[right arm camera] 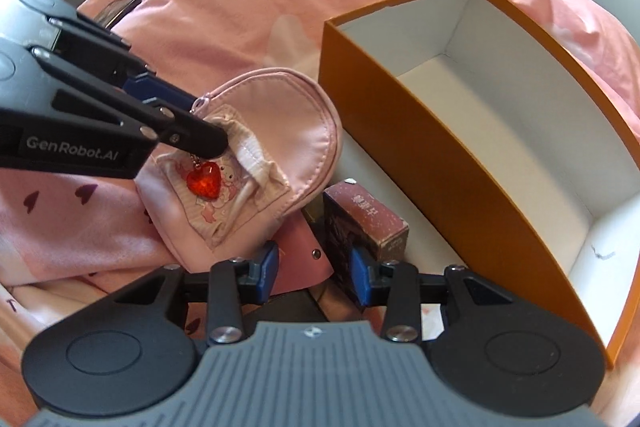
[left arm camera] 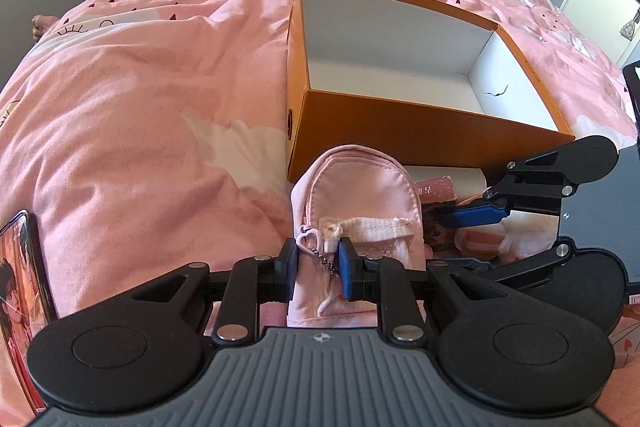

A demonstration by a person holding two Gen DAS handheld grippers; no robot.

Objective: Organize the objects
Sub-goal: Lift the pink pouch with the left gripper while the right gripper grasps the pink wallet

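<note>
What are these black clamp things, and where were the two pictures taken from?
They are two hand-held grippers, each with a camera looking along its fingers, so each picture shows its own gripper at the bottom. In the left camera's picture, the left gripper is shut on a small pink pouch, pinching it by the drawstring pocket. The right camera sees that same grip from the side; a red heart charm dangles from the pouch. The right gripper holds nothing; its fingers stand apart above a small dark box. Everything lies on a pink bedspread, beside an empty orange box.
</note>
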